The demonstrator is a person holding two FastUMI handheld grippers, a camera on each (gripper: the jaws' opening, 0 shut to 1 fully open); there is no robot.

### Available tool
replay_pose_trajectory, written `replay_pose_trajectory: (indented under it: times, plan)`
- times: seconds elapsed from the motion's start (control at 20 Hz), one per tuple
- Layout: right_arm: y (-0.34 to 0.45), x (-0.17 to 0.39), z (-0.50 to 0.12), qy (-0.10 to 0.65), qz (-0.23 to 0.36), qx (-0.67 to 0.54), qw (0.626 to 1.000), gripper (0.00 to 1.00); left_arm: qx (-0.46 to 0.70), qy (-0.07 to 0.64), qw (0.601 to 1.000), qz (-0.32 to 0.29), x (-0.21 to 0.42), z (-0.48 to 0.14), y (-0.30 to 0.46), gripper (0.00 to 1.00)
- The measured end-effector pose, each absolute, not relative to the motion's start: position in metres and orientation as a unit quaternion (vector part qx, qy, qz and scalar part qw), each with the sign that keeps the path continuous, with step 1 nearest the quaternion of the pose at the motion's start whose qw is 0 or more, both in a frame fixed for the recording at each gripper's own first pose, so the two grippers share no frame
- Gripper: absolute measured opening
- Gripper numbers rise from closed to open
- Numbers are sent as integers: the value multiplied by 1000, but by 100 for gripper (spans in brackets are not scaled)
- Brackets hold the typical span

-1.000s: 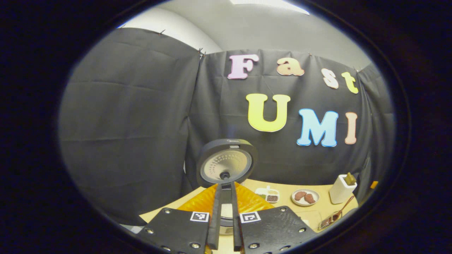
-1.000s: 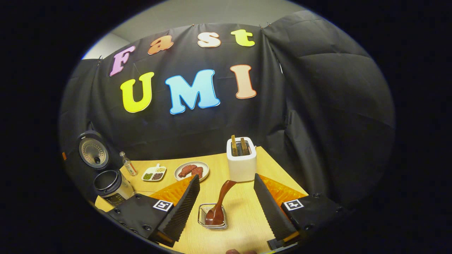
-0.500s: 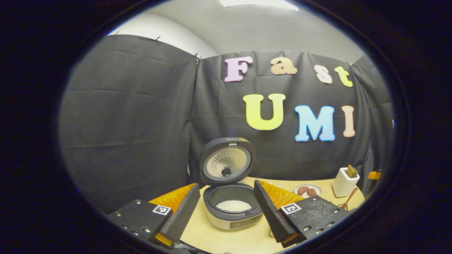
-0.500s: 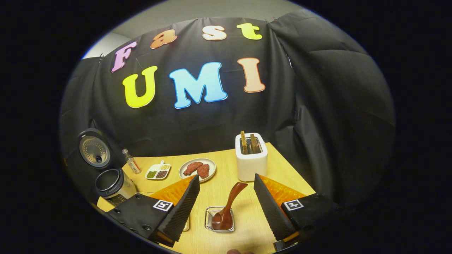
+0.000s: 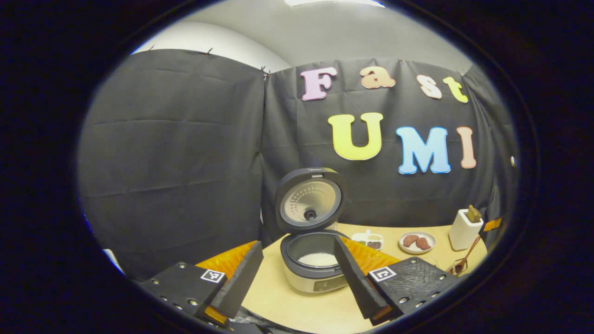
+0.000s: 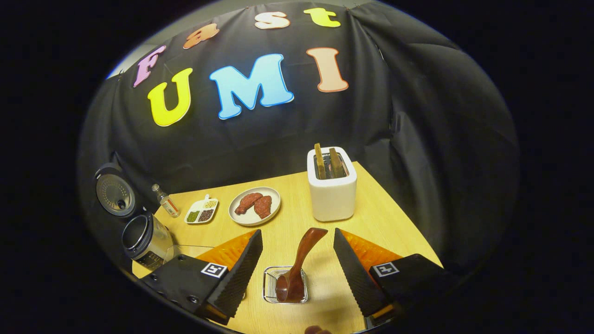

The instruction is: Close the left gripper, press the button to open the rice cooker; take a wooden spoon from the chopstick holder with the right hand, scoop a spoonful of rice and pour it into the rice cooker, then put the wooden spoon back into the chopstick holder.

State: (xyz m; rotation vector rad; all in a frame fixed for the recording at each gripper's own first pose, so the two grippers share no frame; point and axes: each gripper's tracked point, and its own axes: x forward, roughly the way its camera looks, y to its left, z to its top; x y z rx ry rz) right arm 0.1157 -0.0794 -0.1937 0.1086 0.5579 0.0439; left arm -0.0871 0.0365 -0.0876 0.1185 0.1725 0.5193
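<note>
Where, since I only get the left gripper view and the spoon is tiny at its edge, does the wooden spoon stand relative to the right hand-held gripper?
Observer: In the right gripper view the wooden spoon stands bowl-down in the wire chopstick holder. Its handle leans up between the open fingers of the right hand-held gripper, untouched.
Operator: Anything close behind it?
Observer: A white toaster with two slices in its slots stands beyond the handle, apart from it.
Operator: Anything by the rice cooker I can't see?
Observer: A small bottle stands on the table beside the rice cooker, toward the divided dish.
</note>
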Motion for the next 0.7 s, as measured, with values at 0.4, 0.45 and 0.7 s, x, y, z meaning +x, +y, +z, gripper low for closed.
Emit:
replay_pose_trajectory:
  times: [0.4, 0.45, 0.7]
  plan:
    - [-74, 132, -258, 358, 22, 84, 930, 98, 89, 126, 956, 248, -85, -99, 29, 96]
    - [-75, 136, -266, 368, 20, 83, 926, 98, 105, 137, 953, 249, -85, -103, 30, 96]
    - [-66, 151, -295, 413, 20, 107, 904, 98, 97, 156, 955, 235, -86, -111, 16, 96]
